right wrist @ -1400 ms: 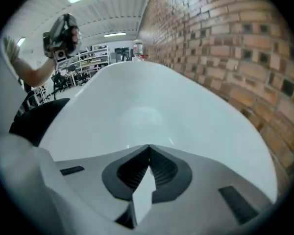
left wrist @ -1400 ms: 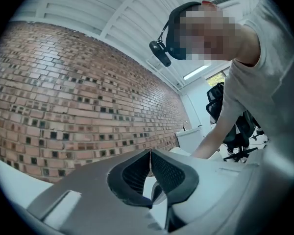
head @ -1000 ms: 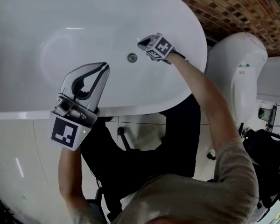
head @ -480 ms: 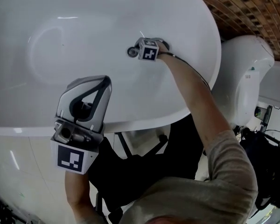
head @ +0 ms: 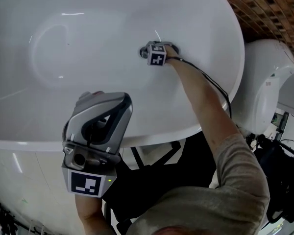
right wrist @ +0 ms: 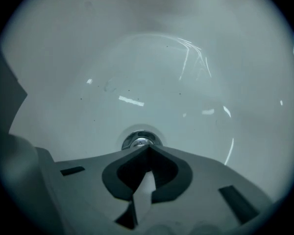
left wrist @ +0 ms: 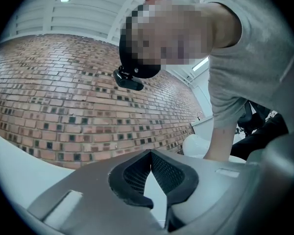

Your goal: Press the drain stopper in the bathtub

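Observation:
The white bathtub fills most of the head view. Its round metal drain stopper sits in the tub floor; in the head view only its edge shows. My right gripper reaches down into the tub, shut, with its closed tips right at the near edge of the stopper; I cannot tell whether they touch it. My left gripper hovers above the tub's near rim, shut and holding nothing. In its own view the left gripper points up at a brick wall.
A white toilet stands just right of the tub. Behind it is a brown mosaic brick wall. Dark gear lies on the floor at the right. The tub's near rim runs below my left gripper.
The right gripper came down and left into the tub until its tips reached the drain stopper. The left gripper drifted right and closer to the camera.

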Action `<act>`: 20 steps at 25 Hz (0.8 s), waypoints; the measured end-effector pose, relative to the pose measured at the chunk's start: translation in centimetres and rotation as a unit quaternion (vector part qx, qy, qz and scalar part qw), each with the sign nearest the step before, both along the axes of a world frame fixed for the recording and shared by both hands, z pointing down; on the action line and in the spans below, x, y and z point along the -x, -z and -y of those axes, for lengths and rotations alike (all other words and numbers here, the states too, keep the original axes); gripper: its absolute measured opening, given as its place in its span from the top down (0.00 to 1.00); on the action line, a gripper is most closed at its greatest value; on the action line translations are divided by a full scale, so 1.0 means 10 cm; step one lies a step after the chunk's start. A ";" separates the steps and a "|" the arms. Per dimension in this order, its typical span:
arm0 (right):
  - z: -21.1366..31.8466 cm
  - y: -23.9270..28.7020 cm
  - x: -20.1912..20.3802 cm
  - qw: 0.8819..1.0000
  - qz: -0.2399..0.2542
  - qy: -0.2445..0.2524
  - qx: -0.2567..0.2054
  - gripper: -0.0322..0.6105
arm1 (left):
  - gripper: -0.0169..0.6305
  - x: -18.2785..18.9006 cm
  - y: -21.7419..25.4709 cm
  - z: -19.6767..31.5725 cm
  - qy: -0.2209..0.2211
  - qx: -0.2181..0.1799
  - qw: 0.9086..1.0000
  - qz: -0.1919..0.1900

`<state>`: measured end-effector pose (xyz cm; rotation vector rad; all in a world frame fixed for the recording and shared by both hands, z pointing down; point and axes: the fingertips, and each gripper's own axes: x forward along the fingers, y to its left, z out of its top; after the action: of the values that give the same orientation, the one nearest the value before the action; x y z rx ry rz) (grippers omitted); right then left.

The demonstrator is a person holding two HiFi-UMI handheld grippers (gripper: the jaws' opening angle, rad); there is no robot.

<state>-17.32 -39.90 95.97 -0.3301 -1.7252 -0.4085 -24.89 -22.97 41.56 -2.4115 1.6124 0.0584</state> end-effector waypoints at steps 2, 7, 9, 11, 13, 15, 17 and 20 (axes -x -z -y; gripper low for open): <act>0.02 -0.04 0.00 1.000 0.007 -0.016 0.007 0.95 | 0.99 0.00 0.00 0.01 0.000 0.002 1.000 0.000; 0.01 -0.03 0.04 1.000 0.024 0.017 -0.003 0.95 | 0.99 0.05 0.01 0.00 -0.002 0.000 1.000 -0.009; -0.01 -0.07 0.05 0.999 0.021 0.042 -0.025 0.95 | 0.99 0.06 -0.02 0.00 -0.003 0.001 1.000 -0.011; 0.00 -0.10 0.03 0.999 0.008 0.032 -0.026 0.95 | 0.99 0.07 -0.04 0.02 -0.001 0.003 1.000 -0.011; 0.04 -0.04 0.03 1.000 -0.013 -0.005 -0.016 0.95 | 0.99 0.10 -0.06 0.04 0.005 0.004 1.000 -0.009; 0.12 0.17 0.06 0.999 -0.025 -0.019 -0.031 0.95 | 0.99 0.14 -0.09 0.06 0.011 0.001 1.000 -0.004; 0.21 0.56 0.15 0.998 0.000 -0.027 -0.049 0.95 | 0.99 0.18 -0.11 0.05 0.017 -0.001 1.000 0.003; 0.29 1.45 0.27 0.992 0.088 -0.070 -0.048 0.95 | 0.99 0.22 -0.14 0.04 0.027 -0.001 1.000 0.010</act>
<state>-20.05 -42.85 81.43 -0.1035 -1.8803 -0.4267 -27.04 -23.38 42.92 -2.3578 1.6675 0.0266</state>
